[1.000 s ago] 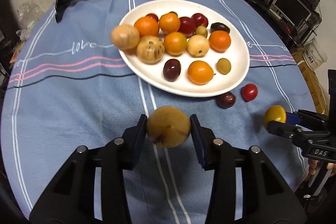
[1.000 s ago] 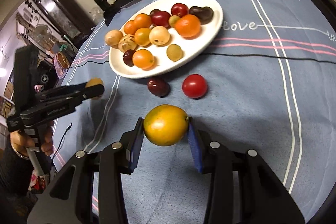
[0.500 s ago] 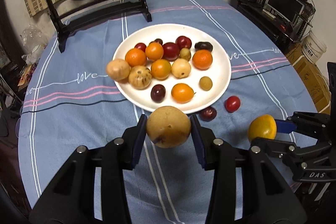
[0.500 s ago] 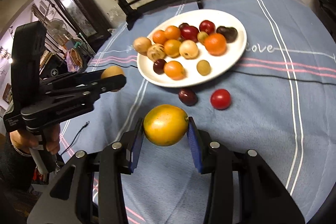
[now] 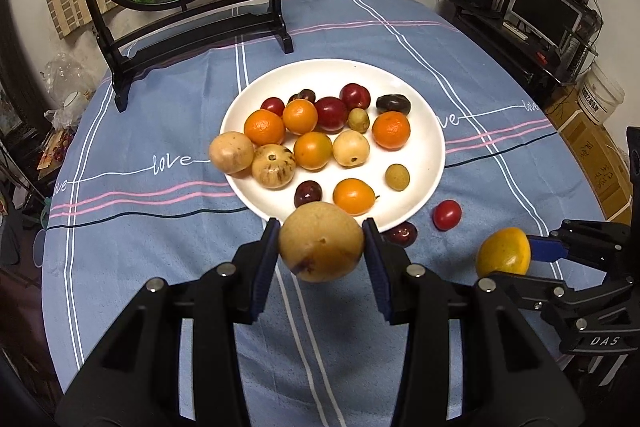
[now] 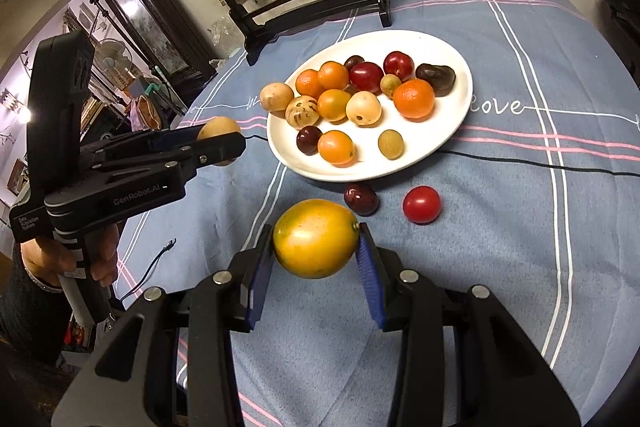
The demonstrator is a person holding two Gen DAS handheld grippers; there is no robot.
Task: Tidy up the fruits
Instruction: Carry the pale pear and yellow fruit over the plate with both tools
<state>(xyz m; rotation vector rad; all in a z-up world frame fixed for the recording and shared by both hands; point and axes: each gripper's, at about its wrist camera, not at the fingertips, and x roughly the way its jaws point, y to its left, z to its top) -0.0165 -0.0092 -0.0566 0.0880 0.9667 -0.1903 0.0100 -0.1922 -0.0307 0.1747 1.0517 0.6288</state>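
Right wrist view alone shows the hand [image 6: 68, 255] behind the left gripper [image 5: 320, 247], clamped on a tan fruit [image 5: 321, 241]; the right gripper [image 6: 316, 247] clamps a yellow fruit [image 6: 315, 237] short of the plate [image 6: 460, 99] rim.

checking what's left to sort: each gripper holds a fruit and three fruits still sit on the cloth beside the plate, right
Not quite: only two fruits lie on the cloth beside the white plate, a dark red fruit and a bright red fruit, as the right wrist view shows. Each gripper does hold a fruit.
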